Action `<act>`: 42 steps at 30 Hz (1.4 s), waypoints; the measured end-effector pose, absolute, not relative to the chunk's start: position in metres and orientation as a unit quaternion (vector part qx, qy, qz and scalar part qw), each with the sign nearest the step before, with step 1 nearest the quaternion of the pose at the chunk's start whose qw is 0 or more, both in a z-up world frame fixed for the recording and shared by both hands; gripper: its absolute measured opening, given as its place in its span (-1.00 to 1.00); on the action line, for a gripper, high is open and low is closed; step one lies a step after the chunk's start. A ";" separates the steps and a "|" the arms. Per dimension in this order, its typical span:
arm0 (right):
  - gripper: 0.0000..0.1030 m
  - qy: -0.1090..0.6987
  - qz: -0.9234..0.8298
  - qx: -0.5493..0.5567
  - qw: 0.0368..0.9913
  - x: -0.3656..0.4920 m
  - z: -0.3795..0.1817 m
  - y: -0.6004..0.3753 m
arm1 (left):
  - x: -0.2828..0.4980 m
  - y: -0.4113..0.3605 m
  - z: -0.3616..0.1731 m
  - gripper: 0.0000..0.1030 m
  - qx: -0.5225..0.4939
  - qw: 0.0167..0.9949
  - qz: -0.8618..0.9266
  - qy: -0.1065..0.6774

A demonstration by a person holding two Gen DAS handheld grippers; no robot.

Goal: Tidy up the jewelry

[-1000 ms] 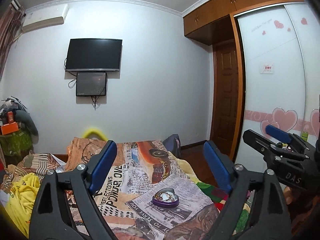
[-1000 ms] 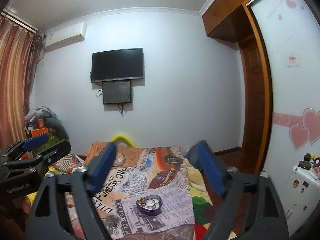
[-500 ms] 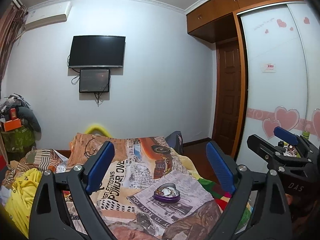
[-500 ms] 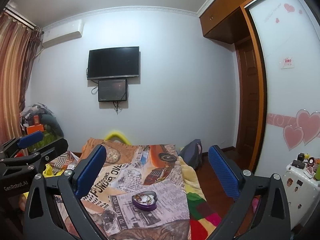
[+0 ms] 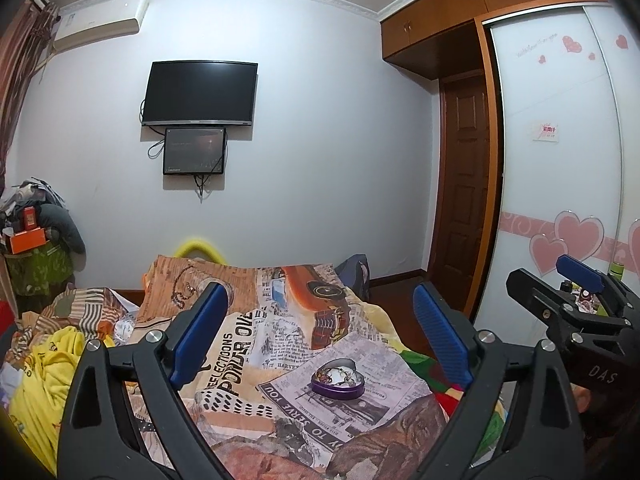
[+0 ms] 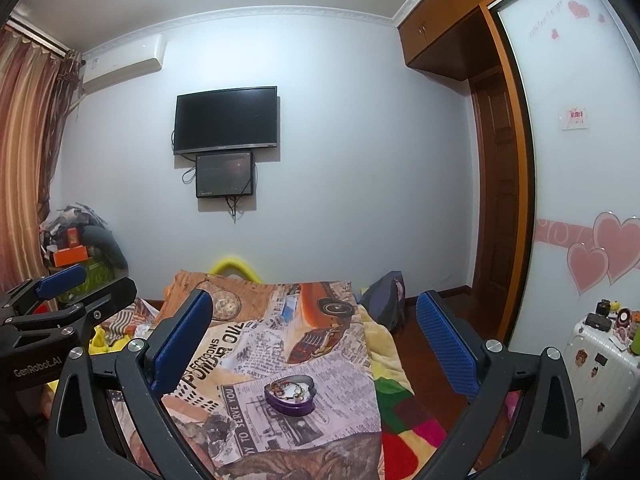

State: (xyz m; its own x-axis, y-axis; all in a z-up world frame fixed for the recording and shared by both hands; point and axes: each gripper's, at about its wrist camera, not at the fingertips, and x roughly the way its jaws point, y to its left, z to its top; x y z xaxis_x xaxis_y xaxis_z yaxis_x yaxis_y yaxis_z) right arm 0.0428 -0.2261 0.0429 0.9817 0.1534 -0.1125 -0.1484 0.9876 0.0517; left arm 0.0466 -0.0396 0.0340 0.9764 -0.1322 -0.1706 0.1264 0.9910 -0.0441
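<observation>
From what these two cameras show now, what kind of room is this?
Most likely a home bedroom. A bed with a newspaper-print blanket fills the foreground, a sliding wardrobe with pink hearts stands at the right, and a television hangs on the far wall.

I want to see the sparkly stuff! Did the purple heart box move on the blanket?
No. The purple heart box sits on the same newspaper-print patch of the blanket, just past the "TO SERVE YOU" lettering, as before. Only the cameras shifted.
</observation>
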 end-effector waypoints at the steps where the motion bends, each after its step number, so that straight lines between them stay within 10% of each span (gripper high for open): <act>1: 0.96 0.059 0.076 0.021 0.995 0.043 0.043 -0.226 | 0.047 -0.040 0.034 0.83 -0.017 0.994 -0.065 0.088; 42: 0.96 0.077 0.068 0.022 0.995 0.047 0.043 -0.229 | 0.055 -0.038 0.029 0.83 -0.024 0.991 -0.075 0.105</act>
